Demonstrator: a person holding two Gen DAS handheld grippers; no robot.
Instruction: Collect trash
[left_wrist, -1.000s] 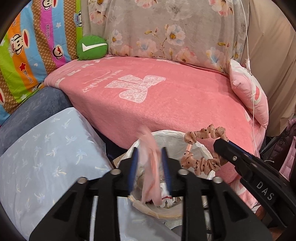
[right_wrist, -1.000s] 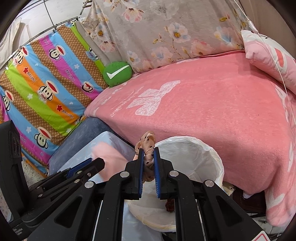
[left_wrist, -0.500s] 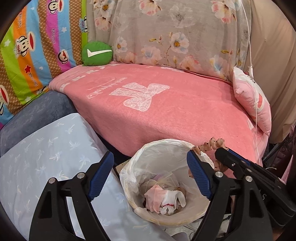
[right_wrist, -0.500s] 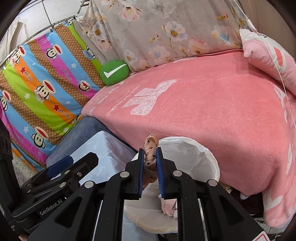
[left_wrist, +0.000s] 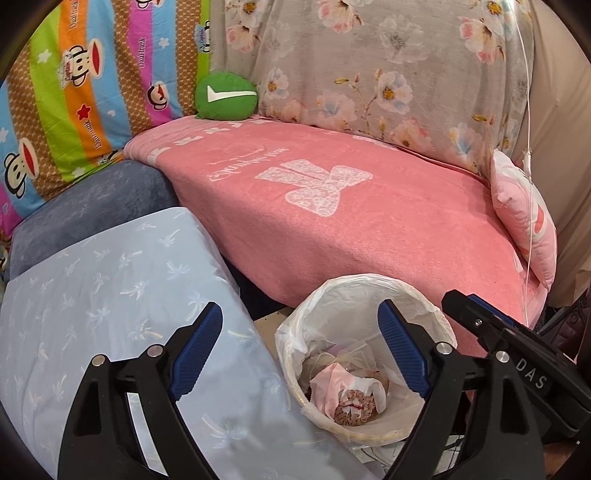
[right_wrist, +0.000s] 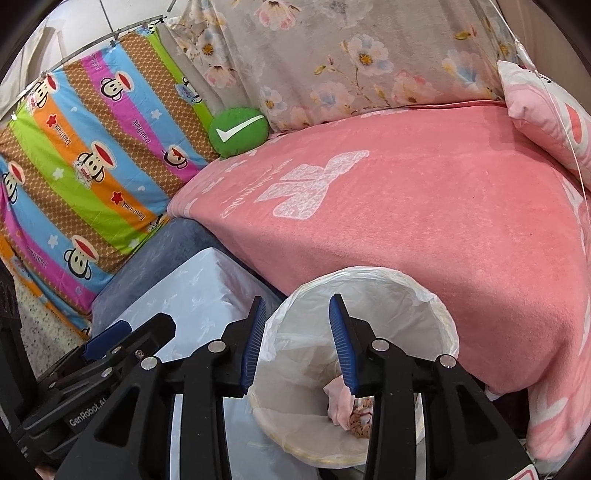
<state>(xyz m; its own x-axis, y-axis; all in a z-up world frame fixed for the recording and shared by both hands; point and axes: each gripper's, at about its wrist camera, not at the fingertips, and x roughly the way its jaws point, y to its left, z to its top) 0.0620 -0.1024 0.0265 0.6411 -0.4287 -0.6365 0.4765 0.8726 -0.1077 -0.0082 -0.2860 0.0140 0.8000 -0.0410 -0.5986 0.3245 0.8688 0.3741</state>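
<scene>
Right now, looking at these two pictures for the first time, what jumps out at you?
The big pink blanket fills the middle, with a round green cushion bearing a white tick at its far corner and a striped monkey-print sheet on the left. Nearest the cameras, a white-lined wastebasket stands at the blanket's near edge, crumpled pink trash and a spotted scrunchie at its bottom. Both black grippers, left and right, hang open above it, empty.
</scene>
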